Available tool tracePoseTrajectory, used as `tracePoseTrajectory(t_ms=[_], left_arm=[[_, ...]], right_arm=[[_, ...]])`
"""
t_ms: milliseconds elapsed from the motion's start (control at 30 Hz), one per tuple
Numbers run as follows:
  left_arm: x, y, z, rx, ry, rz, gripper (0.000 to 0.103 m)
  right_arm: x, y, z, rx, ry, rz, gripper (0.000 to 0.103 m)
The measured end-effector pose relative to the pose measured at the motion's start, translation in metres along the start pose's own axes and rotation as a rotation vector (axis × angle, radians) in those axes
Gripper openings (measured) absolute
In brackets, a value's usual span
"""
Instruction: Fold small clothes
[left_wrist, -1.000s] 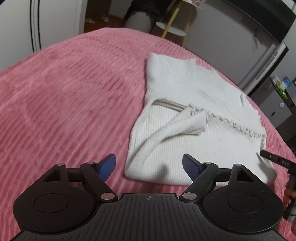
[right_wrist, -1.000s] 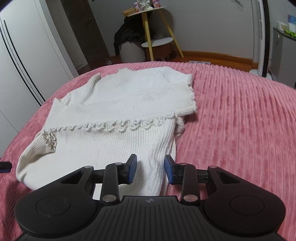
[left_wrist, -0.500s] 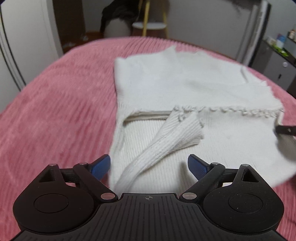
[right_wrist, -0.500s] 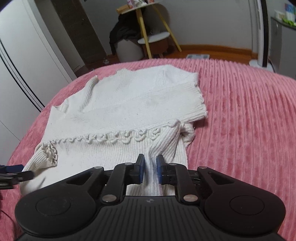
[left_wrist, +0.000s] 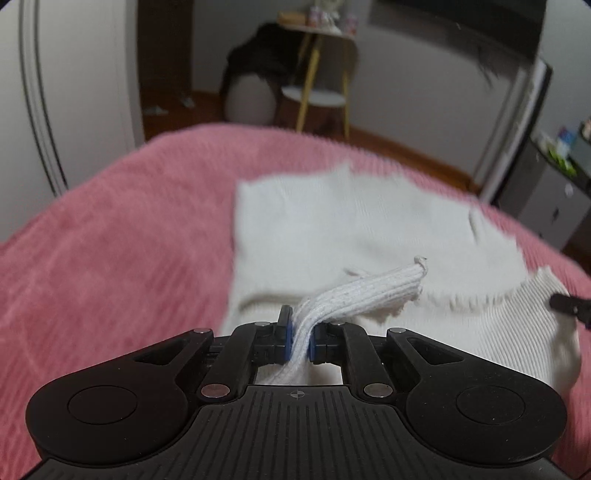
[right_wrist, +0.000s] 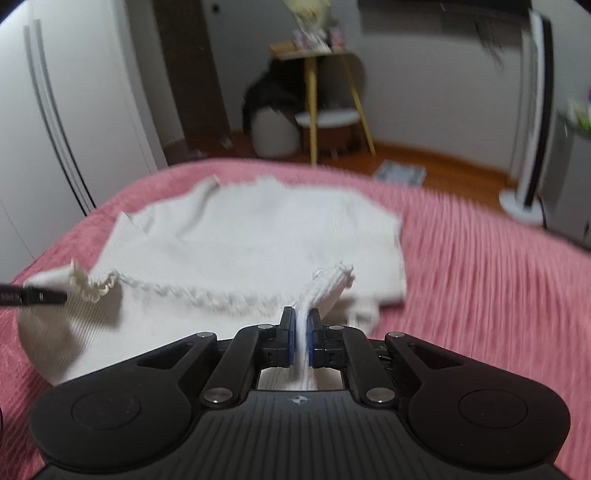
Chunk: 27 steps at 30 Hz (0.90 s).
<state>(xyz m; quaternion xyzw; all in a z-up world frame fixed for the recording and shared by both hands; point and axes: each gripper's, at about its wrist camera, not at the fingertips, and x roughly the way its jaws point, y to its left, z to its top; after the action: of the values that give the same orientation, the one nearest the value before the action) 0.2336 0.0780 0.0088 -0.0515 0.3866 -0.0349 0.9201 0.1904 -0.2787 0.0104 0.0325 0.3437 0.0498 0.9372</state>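
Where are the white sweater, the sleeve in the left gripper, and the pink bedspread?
white sweater (right_wrist: 258, 225): right wrist view, on its flat folded body.
sleeve (left_wrist: 369, 295): left wrist view, on the ribbed cuff end.
left gripper (left_wrist: 300, 338): left wrist view, between fingertips.
pink bedspread (left_wrist: 129, 240): left wrist view, bare ribbed surface.

Pink ribbed bedspread (left_wrist: 110, 236); yellow-legged stand (right_wrist: 314, 110); beside it, perhaps a pouffe (right_wrist: 275, 134).

Motion blur smears the white sweater (left_wrist: 332, 221) and pink bedspread (right_wrist: 498, 277); shelf items unreadable
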Motion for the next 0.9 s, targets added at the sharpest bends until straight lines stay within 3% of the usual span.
tracePoseTrajectory(t_ms=[333,400,433,467,533,633,800,900], left_arm=[[-0.008,0.013,0.056,-0.055,-0.126,0.044,0.011],[-0.001,0.011,0.064,-0.067,-0.135,0.094,0.019],[0.003,0.01,0.066,-0.078,-0.141,0.126,0.034],[0.002,0.012,0.067,-0.09,-0.15,0.157,0.063],[-0.001,0.013,0.064,-0.115,-0.184,0.177,0.085],[-0.007,0.017,0.057,-0.074,-0.198,0.16,0.092],[-0.014,0.018,0.048,-0.033,-0.112,0.15,0.092],[-0.025,0.009,0.046,0.043,-0.056,0.163,0.093]], right_arm=[[-0.004,0.006,0.048,-0.077,-0.172,-0.059,0.005],[0.006,0.001,0.057,-0.074,-0.179,-0.095,0.005],[0.012,-0.001,0.06,-0.076,-0.181,-0.113,0.006],[0.019,-0.003,0.062,-0.077,-0.177,-0.129,0.006],[0.032,-0.009,0.066,-0.065,-0.147,-0.159,0.012],[0.027,-0.02,0.061,-0.004,-0.13,-0.127,0.016],[0.027,-0.022,0.039,-0.032,-0.076,-0.116,0.016],[0.035,-0.022,0.033,-0.037,-0.049,-0.107,0.016]])
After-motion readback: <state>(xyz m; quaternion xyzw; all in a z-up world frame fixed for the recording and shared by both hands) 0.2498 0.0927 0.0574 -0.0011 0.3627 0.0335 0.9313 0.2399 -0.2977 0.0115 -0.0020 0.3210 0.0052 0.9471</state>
